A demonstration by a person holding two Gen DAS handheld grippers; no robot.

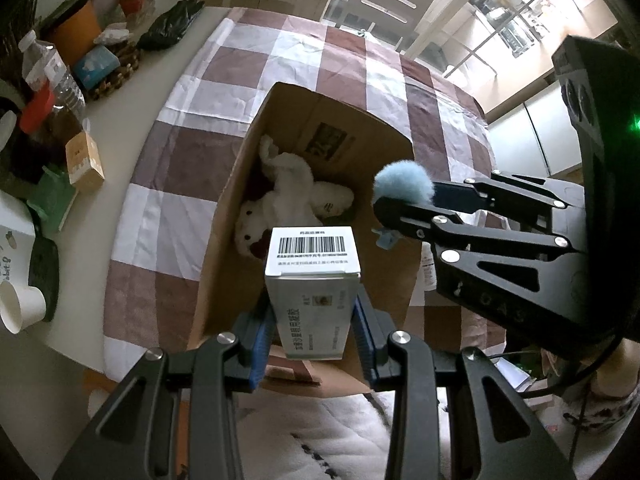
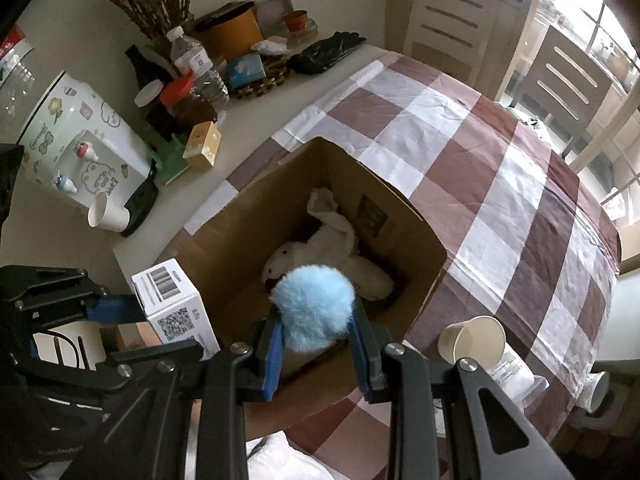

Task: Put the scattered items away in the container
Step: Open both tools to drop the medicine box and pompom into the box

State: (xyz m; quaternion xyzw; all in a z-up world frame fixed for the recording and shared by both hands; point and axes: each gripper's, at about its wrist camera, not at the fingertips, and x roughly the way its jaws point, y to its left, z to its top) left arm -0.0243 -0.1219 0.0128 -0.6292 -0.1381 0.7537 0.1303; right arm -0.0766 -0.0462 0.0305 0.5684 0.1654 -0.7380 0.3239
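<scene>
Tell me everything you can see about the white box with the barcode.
The white box is a small upright carton, apparently cardboard. Its top face carries a black barcode with small print; one side shows a QR code, and another shows large printed characters. It looks closed and undamaged. The left gripper clamps its lower part between blue pads. It hangs in the air at the near corner of the open cardboard box, touching nothing else that shows.

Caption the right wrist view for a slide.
Right gripper holds a blue pompom over the cardboard box containing a white plush toy.
</scene>
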